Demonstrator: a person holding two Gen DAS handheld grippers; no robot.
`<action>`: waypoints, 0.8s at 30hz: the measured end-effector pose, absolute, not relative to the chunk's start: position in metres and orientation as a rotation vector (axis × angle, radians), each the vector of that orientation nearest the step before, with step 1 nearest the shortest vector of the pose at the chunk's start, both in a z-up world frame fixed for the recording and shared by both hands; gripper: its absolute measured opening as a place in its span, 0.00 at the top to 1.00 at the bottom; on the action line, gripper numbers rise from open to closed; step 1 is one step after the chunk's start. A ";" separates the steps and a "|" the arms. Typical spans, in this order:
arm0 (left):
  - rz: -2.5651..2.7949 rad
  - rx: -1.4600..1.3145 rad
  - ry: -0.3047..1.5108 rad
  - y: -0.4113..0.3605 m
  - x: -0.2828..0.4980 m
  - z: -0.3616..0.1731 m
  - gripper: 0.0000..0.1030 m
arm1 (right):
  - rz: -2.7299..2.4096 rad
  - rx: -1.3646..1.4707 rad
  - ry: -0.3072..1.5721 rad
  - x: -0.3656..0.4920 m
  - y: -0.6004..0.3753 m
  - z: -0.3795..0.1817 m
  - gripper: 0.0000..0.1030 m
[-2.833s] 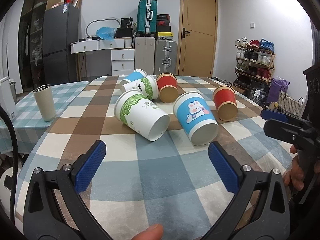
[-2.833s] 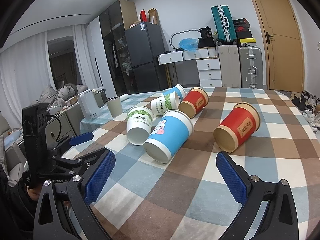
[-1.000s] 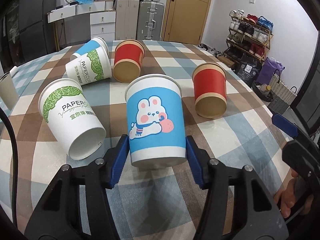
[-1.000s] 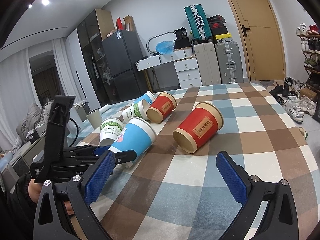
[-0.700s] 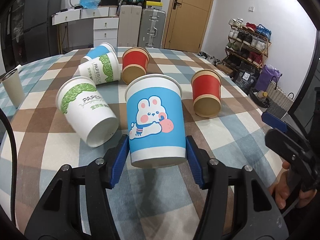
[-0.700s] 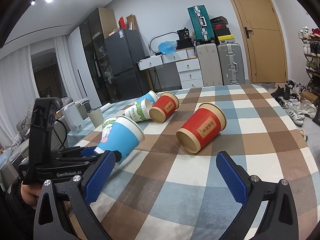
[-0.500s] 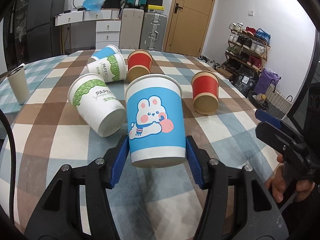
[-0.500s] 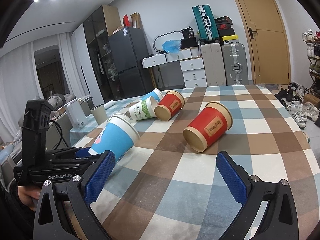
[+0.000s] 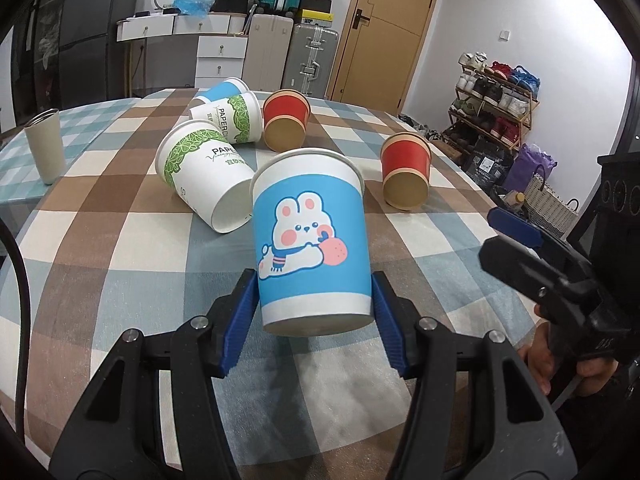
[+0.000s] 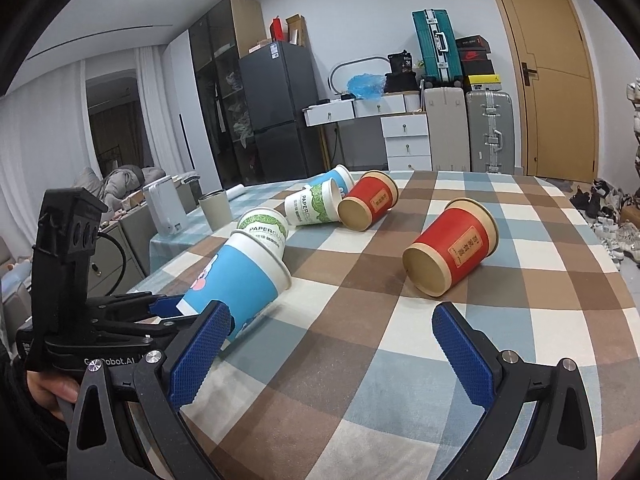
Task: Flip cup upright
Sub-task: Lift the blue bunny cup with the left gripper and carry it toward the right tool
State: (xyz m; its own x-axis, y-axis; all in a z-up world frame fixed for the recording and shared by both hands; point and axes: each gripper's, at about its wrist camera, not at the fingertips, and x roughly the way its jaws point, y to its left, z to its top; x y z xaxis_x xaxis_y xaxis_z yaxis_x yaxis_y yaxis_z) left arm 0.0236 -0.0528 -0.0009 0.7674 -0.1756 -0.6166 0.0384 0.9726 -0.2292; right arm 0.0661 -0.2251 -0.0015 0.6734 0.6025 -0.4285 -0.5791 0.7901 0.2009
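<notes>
The left tool [image 9: 314, 312] is clenched on the bunny cup [image 9: 310, 240], tilted at frame centre, with a green-leaf cup [image 9: 204, 176] lying just upper left. The right tool [image 10: 328, 354] gapes released over bare checked bench [image 10: 360, 360]; a red cup [image 10: 452, 252] lies upper right.

Black left gripper [image 9: 314, 322] and right gripper [image 10: 330, 354], blue ribbed pads, silver screws.

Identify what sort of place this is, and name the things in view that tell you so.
Most likely a lived-in home, a dining or living room. A checked tablecloth covers the table, a shoe rack stands by the door, and a fridge and suitcases line the wall.
</notes>
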 end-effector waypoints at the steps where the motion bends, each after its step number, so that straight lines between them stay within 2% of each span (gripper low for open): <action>1: -0.117 -0.212 0.688 -0.053 0.023 -0.001 0.48 | 0.665 0.050 0.498 0.066 -0.225 -0.002 0.00; 24: -0.137 -0.200 0.724 -0.079 0.008 -0.014 0.47 | 0.665 0.060 0.505 0.067 -0.228 -0.002 0.00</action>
State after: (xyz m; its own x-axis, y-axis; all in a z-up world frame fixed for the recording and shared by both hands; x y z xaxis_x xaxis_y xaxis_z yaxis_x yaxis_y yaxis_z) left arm 0.0079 -0.0788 -0.0145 0.7412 -0.1933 -0.6428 0.0555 0.9720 -0.2283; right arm 0.0672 -0.2284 -0.0023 0.6715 0.6042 -0.4290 -0.5756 0.7899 0.2114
